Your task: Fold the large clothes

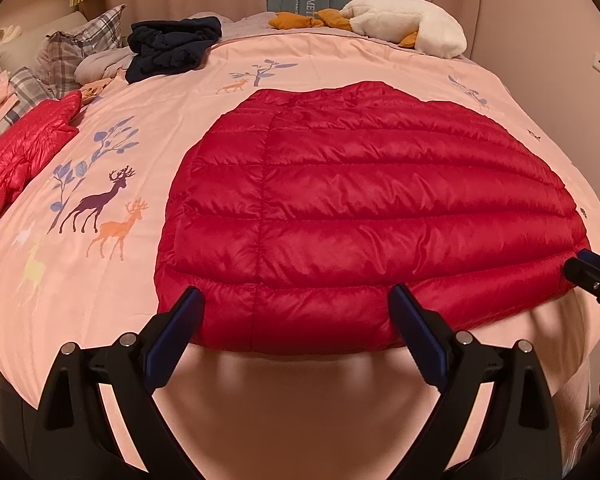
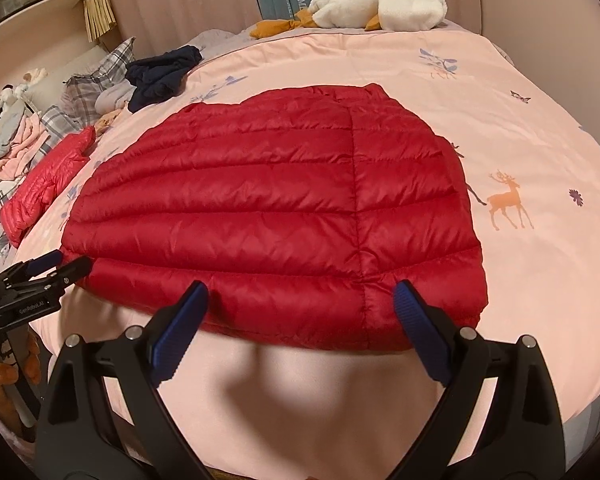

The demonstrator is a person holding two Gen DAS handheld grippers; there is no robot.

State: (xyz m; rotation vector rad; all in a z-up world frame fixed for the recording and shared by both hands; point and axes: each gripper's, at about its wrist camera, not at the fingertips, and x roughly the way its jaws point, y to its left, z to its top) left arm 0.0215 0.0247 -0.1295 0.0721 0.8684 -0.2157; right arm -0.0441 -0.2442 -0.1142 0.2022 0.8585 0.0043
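Left wrist view: a red quilted down jacket [image 1: 364,208] lies spread flat on the pink deer-print duvet [image 1: 100,152] of a bed, its near hem just short of the bed's edge. The left hand-held gripper [image 1: 296,300] sits at that hem with its blue-padded fingers spread wide to either side of the puffy edge, gripping nothing. The right hand-held gripper [image 2: 302,294] is likewise spread at the hem further along, near the vertical seam, and holds nothing. In the right wrist view the left tool shows from the side at the jacket's corner.

Judging by the layout, the folding of this jacket has barely started: it looks like a compact rounded panel, so the sleeves may already be tucked under, though the fisheye view makes that uncertain. What seems left is closing both grippers on the hem and carrying it toward the far end. A second red jacket [image 1: 24,148] and a dark garment [image 1: 172,48] lie further off, apparently not folded.
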